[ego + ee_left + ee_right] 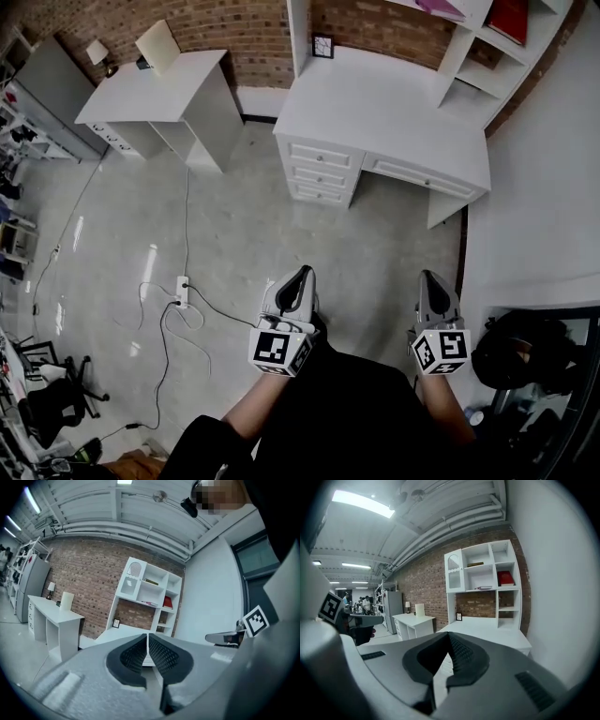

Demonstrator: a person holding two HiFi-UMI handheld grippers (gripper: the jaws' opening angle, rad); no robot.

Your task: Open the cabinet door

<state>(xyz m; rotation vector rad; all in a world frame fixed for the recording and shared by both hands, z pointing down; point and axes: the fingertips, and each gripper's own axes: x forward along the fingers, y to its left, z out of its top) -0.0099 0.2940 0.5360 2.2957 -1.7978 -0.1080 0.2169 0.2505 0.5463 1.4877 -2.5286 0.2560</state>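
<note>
The cabinet door (454, 569), white with an arched slatted panel, looks closed. It fills the top left compartment of the hutch (494, 581) at the far end of the room, well apart from both tongs.

Nearest, the person's forearms (272, 398) reach out from dark clothing. The left gripper (302, 278) and the right gripper (431, 281) are held side by side over the pale floor (244, 225), both aimed toward the far wall. The left gripper's jaws are pressed almost together, with only a thin slit between the ribbed pads and nothing in it. The right gripper's jaws are pressed fully together, also on nothing.

On the floor just left of the left gripper lies a white power strip (182, 291), with cables trailing away from it.

Farther off stands a white desk (375, 103) with drawers in its front, set against the brick wall (234, 28). A small black-framed picture (322, 45) stands at the far left of its top. The hutch rises from the far side of this desk, and a red box (505, 578) sits in one of its open right-hand compartments.

To the far left is a second white desk (159, 89), carrying a small lamp (97, 52).
</note>
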